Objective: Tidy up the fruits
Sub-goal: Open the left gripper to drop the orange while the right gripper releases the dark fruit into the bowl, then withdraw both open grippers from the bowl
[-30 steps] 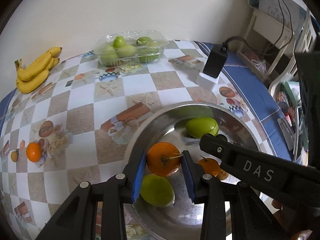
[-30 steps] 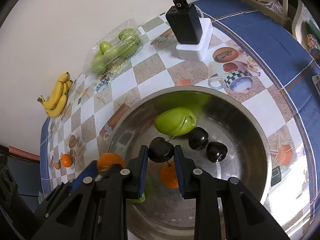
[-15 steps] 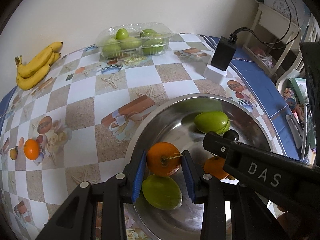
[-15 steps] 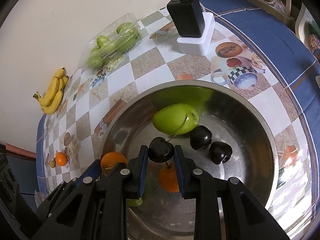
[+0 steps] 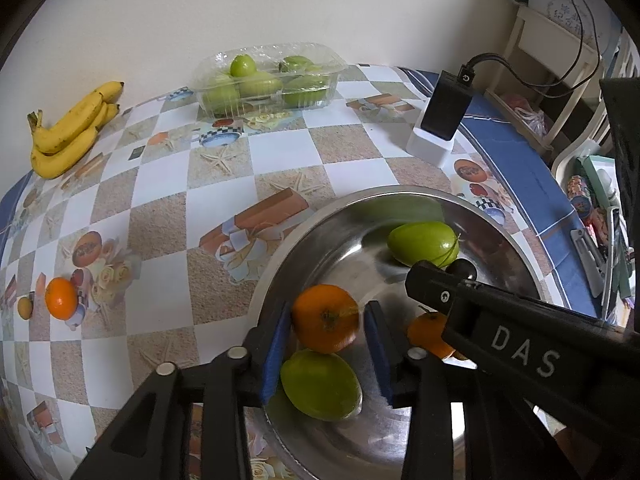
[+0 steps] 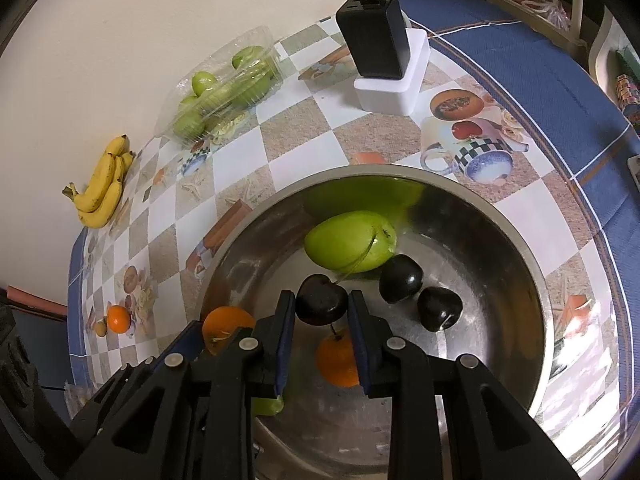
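A steel bowl (image 5: 360,196) holds two green mangoes (image 5: 422,242) (image 5: 320,384), an orange (image 5: 428,334) and two loose dark cherries (image 6: 400,278). My left gripper (image 5: 327,312) hangs over the bowl's near left side. Its jaws are opening around another orange (image 5: 325,318), and a thin gap shows at the right pad. My right gripper (image 6: 322,300) is shut on a third dark cherry (image 6: 321,305) above the bowl's middle, its stem trailing over the far mango (image 6: 350,240). The right gripper's arm crosses the left wrist view.
On the checked tablecloth lie a small orange (image 5: 61,298) at the left, a bunch of bananas (image 5: 68,132) by the wall and a clear clamshell of green fruit (image 5: 268,80). A black charger on a white block (image 5: 444,112) stands behind the bowl. The table edge runs along the right.
The left gripper's jaws have spread apart from the orange they were pressing. The right gripper still grips its cherry in the same place.
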Tool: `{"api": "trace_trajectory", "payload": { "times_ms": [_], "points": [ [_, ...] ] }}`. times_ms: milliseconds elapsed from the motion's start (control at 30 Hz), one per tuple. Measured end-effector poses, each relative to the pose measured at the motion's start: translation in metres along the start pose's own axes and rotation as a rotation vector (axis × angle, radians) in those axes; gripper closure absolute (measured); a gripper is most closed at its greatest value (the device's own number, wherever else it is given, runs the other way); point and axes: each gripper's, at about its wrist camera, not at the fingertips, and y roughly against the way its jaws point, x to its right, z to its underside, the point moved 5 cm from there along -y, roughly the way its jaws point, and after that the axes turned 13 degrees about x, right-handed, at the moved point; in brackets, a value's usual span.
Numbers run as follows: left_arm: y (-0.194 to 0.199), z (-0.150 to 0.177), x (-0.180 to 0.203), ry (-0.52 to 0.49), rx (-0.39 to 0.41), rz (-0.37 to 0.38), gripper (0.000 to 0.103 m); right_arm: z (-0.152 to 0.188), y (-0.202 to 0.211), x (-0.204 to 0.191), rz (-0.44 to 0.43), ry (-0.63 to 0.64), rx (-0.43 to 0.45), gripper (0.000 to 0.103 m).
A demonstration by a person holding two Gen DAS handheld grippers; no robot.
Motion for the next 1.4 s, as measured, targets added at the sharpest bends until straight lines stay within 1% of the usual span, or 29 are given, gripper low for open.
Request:
{"api": "trace_trajectory", "payload": {
  "times_ms": [67,267,333,367,400,467,567,733,833,967,1133,1333,1367,1400],
  "points": [
    [0.002,-0.001,0.001,-0.005,0.008,-0.003,0.049,0.000,0.000,0.001,0.015,0.002,-0.002,0.075],
    [0.007,-0.005,0.002,-0.004,0.018,0.003,0.048,-0.001,0.004,0.005,0.032,-0.002,0.002,0.074],
    [0.008,-0.006,0.001,-0.002,0.020,0.004,0.047,-0.002,0.007,0.003,0.032,0.002,0.010,0.068],
    [0.009,-0.007,0.001,-0.001,0.023,0.004,0.046,-0.003,0.009,0.002,0.030,0.003,0.016,0.061],
    [0.011,-0.008,0.000,0.001,0.026,0.004,0.046,-0.004,0.011,0.002,0.030,0.005,0.021,0.058],
    [0.012,-0.009,-0.001,0.007,0.029,0.001,0.045,-0.005,0.014,0.001,0.034,0.012,0.028,0.056],
    [0.014,-0.010,-0.006,0.022,0.026,-0.016,0.042,-0.006,0.016,0.001,0.047,0.018,0.033,0.048],
    [0.015,-0.010,-0.022,0.047,0.015,-0.073,0.038,-0.006,0.015,0.002,0.061,0.026,0.033,0.048],
    [0.014,-0.008,-0.039,0.098,-0.004,-0.112,0.038,-0.007,0.016,0.003,0.070,0.030,0.034,0.044],
    [0.016,-0.007,-0.064,0.155,-0.010,-0.166,0.037,-0.006,0.015,0.003,0.080,0.038,0.031,0.043],
    [0.022,-0.009,-0.089,0.230,0.005,-0.202,0.036,-0.001,0.015,0.000,0.092,0.058,0.021,0.043],
    [0.026,-0.009,-0.104,0.277,0.008,-0.218,0.034,0.001,0.015,-0.004,0.096,0.077,0.018,0.043],
    [0.026,-0.009,-0.105,0.279,0.008,-0.219,0.028,0.001,0.015,-0.004,0.098,0.079,0.020,0.043],
    [0.026,-0.009,-0.106,0.276,0.008,-0.229,0.014,0.000,0.015,-0.004,0.100,0.081,0.021,0.040]
  ]
}}
